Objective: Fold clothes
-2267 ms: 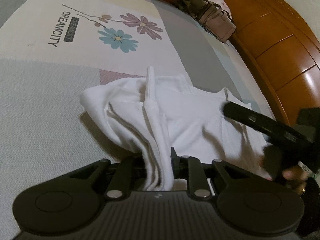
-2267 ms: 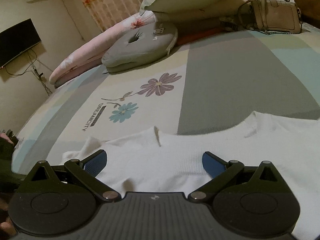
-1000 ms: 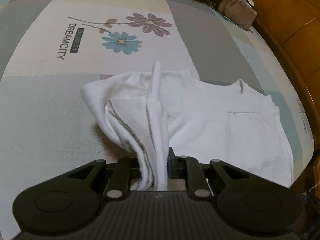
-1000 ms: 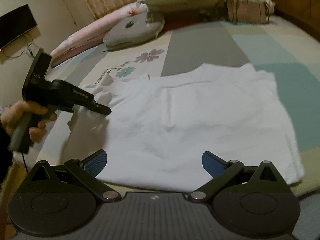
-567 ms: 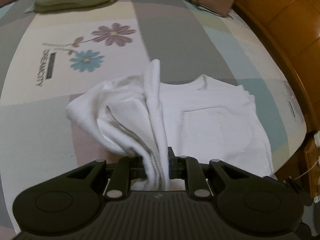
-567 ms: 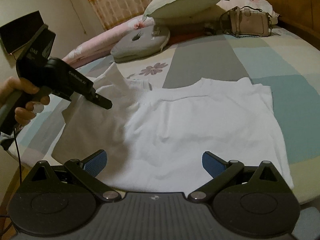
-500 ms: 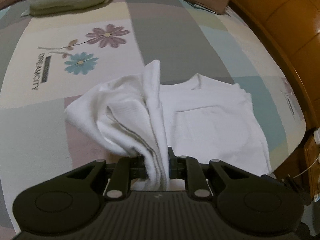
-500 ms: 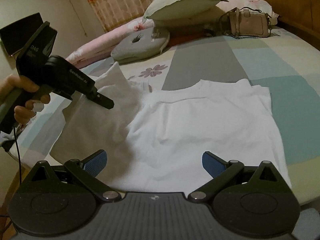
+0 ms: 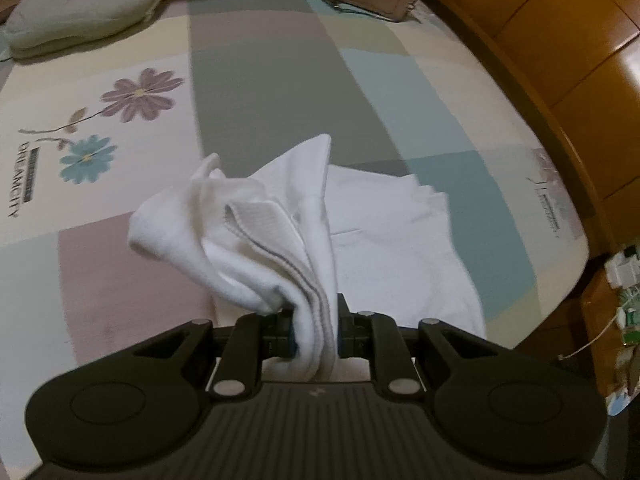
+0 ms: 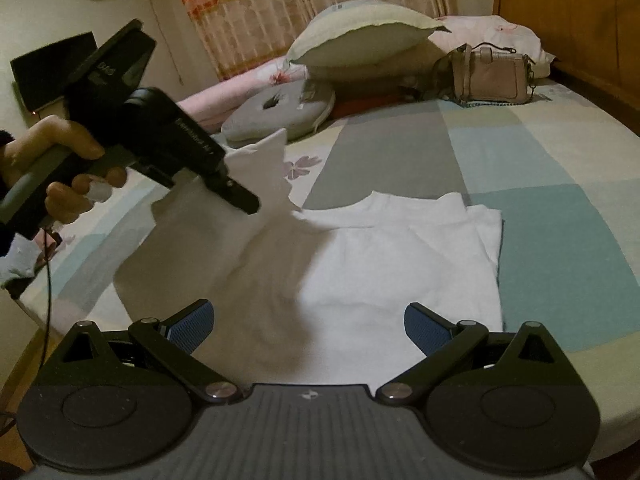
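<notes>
A white shirt [image 10: 360, 264] is spread on the bed [image 10: 560, 168]; its side is clenched, lifted, in the left tool [image 9: 316, 332]. The right tool [image 10: 308, 320] is released. Soft, light cloth is best gripped at hems.

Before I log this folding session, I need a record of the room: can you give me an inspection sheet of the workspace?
Surface: bed with a patchwork sheet printed with flowers.
Job's things: white shirt spread flat on the bed, its left side lifted off the sheet.
Clutter: handbag, grey cushion and pillow at the far end.
Grippers: left gripper shut on a bunched fold of the shirt; right gripper open, empty, hovering over the near hem.
Cables: a thin cord hangs below the left hand.
Surroundings: wooden headboard, curtain, dark screen on the wall.
</notes>
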Demonstrator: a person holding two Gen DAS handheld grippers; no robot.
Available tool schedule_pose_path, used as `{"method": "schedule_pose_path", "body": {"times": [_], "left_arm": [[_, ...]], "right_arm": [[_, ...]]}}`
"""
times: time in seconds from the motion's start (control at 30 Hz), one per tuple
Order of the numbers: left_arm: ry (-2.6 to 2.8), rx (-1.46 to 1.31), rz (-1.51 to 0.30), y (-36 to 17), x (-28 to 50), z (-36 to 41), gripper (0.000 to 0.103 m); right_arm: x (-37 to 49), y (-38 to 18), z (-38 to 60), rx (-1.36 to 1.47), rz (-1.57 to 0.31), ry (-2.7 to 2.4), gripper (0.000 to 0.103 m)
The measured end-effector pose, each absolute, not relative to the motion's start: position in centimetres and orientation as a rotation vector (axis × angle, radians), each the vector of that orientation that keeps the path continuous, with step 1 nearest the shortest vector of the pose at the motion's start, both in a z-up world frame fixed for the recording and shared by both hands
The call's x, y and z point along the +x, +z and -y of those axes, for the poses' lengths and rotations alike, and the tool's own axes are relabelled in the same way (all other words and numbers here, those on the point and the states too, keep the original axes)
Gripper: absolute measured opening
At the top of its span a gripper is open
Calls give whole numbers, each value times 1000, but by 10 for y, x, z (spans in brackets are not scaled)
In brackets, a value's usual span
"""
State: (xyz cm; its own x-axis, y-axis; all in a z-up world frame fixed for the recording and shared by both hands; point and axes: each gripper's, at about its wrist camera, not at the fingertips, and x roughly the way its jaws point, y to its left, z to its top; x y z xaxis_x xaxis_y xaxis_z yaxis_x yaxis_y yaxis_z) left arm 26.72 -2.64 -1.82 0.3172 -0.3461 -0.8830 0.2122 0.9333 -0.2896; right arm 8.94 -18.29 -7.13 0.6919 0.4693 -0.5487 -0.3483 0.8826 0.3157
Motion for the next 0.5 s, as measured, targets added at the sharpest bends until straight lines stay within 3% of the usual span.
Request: {"method": "schedule_pose_path", "body": {"times": [0.5], "left_arm": [[-427,-222,-1261,-37,294,109,15]], "right_arm": [[67,-71,228,261,-613,362,103]]}}
